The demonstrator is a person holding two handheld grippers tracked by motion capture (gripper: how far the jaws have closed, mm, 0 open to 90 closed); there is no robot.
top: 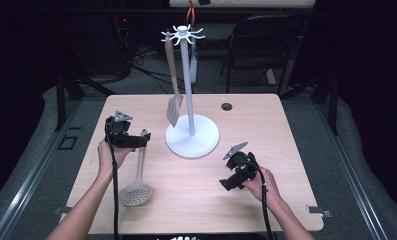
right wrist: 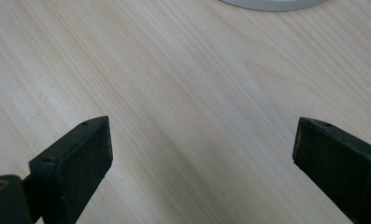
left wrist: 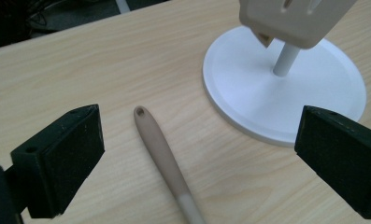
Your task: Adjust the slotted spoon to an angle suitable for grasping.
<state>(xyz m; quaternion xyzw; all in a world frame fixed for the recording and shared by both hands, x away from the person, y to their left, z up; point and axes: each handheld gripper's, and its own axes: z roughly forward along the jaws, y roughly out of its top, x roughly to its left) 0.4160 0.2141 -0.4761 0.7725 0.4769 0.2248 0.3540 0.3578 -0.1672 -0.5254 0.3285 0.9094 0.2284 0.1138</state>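
Two black grippers hover with jaws spread wide: the left gripper (left wrist: 195, 154) over the tan slotted spoon's (top: 138, 175) handle (near the table's (top: 266, 120) left edge), the right gripper (right wrist: 202, 163) holding nothing.

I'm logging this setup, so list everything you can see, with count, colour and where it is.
Table: one, light wood, centre, small round hole near its far edge.
Utensil stand: one, white, round base and pole with hooks on top, middle of table.
Spatula: one, beige, hanging from the stand's hooks.
Skimmer spoon: one, beige, lying flat left of the stand.
Chair: one, dark, behind the table.
Left gripper: one, black, jaws open over the skimmer handle.
Right gripper: one, black, jaws open over bare table.
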